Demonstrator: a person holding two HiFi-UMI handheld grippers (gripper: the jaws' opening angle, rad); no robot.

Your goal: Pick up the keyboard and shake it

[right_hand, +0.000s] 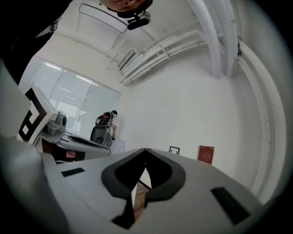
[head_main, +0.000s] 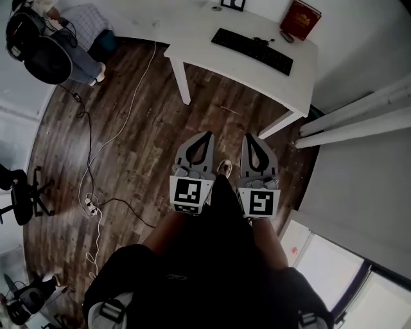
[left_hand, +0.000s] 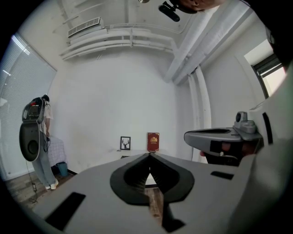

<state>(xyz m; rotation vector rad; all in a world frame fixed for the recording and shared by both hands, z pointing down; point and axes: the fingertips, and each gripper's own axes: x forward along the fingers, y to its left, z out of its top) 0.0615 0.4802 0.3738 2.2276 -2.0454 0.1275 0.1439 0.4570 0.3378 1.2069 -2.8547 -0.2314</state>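
We hold two grippers over the wooden floor (head_main: 128, 128): left gripper (head_main: 207, 133) and right gripper (head_main: 248, 135), each closed tip to tip on nothing. One black keyboard (head_main: 252, 51) lies along the white table's (head_main: 192, 38) near edge; one red book (head_main: 300, 19) sits at its far right corner.

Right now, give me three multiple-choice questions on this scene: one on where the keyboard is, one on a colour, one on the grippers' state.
1. Where is the keyboard? A on a shelf; B on the white table; C in a gripper.
2. What colour is the book at the table's corner? A red; B blue; C green.
3. How are the left gripper and right gripper? A both shut, empty; B both open; C shut on the keyboard.
B: it lies flat on the tabletop. A: its cover is dark red. A: each pair of jaws meets with nothing between.
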